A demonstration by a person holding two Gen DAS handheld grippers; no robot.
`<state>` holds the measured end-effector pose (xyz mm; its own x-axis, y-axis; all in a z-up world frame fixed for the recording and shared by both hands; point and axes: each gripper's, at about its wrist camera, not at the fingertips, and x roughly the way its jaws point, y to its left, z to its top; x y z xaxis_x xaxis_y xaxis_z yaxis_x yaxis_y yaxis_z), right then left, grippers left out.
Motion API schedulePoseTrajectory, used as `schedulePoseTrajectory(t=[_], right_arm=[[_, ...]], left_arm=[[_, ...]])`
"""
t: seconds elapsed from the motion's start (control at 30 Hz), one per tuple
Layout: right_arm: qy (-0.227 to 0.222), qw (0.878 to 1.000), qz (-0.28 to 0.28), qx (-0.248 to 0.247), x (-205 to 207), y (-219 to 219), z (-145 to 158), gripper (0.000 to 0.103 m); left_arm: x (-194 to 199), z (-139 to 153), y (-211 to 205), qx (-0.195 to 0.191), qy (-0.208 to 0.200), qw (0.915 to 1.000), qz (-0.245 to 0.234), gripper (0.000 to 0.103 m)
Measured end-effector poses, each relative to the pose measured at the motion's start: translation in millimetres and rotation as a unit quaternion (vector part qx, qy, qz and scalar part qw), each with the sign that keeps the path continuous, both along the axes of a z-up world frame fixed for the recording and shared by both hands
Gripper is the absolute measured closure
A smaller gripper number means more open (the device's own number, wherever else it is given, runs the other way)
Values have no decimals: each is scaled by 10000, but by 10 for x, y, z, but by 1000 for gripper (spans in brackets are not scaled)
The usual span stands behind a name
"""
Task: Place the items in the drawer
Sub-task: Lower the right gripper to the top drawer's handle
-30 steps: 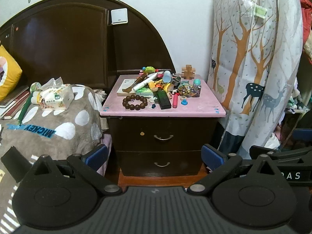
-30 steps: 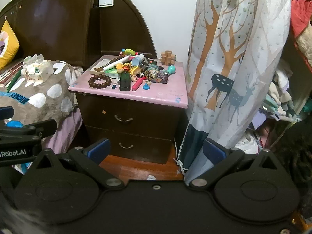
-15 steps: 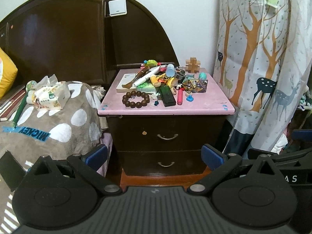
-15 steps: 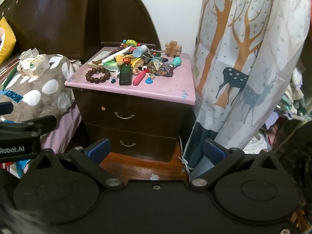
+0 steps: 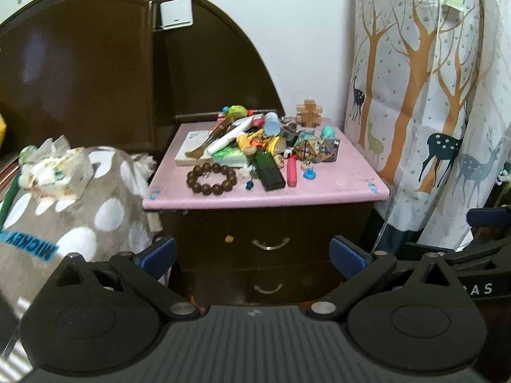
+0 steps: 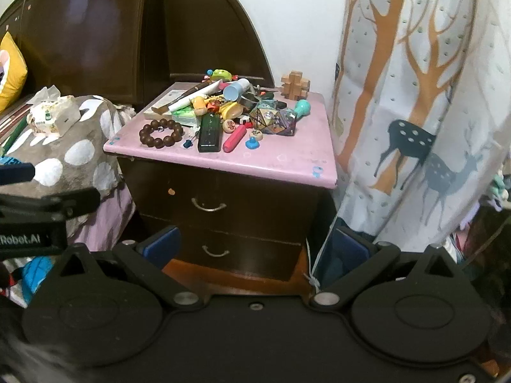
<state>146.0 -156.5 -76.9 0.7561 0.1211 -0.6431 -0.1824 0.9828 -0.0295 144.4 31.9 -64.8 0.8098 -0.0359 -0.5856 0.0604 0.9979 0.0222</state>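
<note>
Two drawers [image 5: 270, 239] in one dark nightstand, upper and lower [image 5: 267, 284], both shut, one curved metal handle each. Pink worktop [image 5: 338, 182] carries the items, all piled toward its back and middle: one bead bracelet [image 5: 211, 178] at front left, one dark green bar [image 5: 270, 172] beside it, one red tube [image 5: 291, 172] just right of the bar, one small blue piece [image 5: 309, 175] right of the tube, one patterned polyhedron [image 5: 314, 150], one teal egg shape [image 5: 328, 132], one wooden burr puzzle [image 5: 309, 112] at the back, one white tube [image 5: 228, 137] lying over one flat white box [image 5: 191, 148], one blue cup [image 5: 272, 124]. Rest of the heap too tangled to count.

Two grippers. Left gripper [image 5: 252, 253] low in front of the nightstand, jaws spread wide, nothing between them, blue pads level with the upper drawer. Right gripper [image 6: 254, 247] also low, jaws spread wide and holding nothing; right pad sits against the curtain [image 6: 415, 95] hem.

One bed [image 5: 80, 210] left of the nightstand with a spotted blanket, one tissue pack [image 5: 54, 172] on it. One dark headboard [image 5: 80, 63] with one white switch [image 5: 176, 13].

Left view only: nightstand seen head-on, part of the right gripper at the right edge. Right view only: nightstand seen from its right front corner, one yellow pillow [image 6: 11, 70] at far left, left gripper body at the left edge, wooden floor [image 6: 230, 279] under the nightstand.
</note>
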Motion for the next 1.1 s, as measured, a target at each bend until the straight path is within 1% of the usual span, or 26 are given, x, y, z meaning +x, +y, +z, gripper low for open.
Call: schedulePoseTrajectory(t=[0.07, 0.13, 0.2, 0.27, 0.33, 0.4, 0.5, 0.57, 0.6, 0.67, 0.73, 0.87, 0.97, 1.0, 1.03, 1.07, 1.1], right_arm=[[-29, 10000, 53, 21, 95, 12, -46, 1], [-77, 9997, 238, 45, 188, 34, -102, 1], [-258, 9987, 429, -56, 252, 82, -156, 1], [-495, 9968, 619, -136, 313, 133, -213, 1], [-594, 9953, 727, -222, 402, 181, -271, 1], [-514, 9957, 740, -190, 543, 212, -338, 1], [-396, 9961, 786, -100, 720, 245, -438, 1], [-216, 9968, 762, -88, 859, 278, -524, 1], [-54, 9972, 752, 9, 938, 280, -572, 1], [86, 9967, 807, 94, 1053, 307, -672, 1], [50, 9963, 862, 22, 1123, 361, -771, 1], [57, 9941, 1085, -44, 1272, 483, -970, 3], [40, 9902, 1367, -289, 1375, 616, -1147, 3], [38, 9882, 1484, -368, 1402, 651, -1200, 7], [43, 9861, 1600, -445, 1429, 684, -1252, 18], [128, 9831, 1740, -563, 1473, 726, -1319, 65], [222, 9804, 1840, -661, 1528, 757, -1389, 91]], left_arm=[[110, -37, 32, -29, 9, 10000, -63, 0], [225, -84, 65, -29, 45, 9999, -125, 0], [343, -129, 104, -60, 98, 9998, -148, 0], [462, -168, 158, -222, 190, 9995, -127, 0], [578, -210, 221, -385, 207, 9990, -52, 0], [692, -255, 279, -483, 228, 9986, -37, 0], [858, -299, 344, -521, 134, 9986, -20, 0], [979, -321, 376, -538, 68, 9985, -99, 0], [1048, -333, 377, -507, 94, 9986, -127, 0], [1194, -352, 377, -339, 47, 9992, -187, 0], [1291, -355, 383, -244, -79, 9994, -225, 0], [1420, -397, 446, -276, -483, 9979, -339, 0], [1514, -514, 492, -355, -492, 9972, -429, 0], [1547, -553, 506, -376, -468, 9972, -441, 0], [1579, -576, 530, -450, -443, 9969, -475, 0], [1611, -589, 560, -559, -419, 9962, -524, 0], [1636, -587, 586, -635, -444, 9954, -558, 0]])
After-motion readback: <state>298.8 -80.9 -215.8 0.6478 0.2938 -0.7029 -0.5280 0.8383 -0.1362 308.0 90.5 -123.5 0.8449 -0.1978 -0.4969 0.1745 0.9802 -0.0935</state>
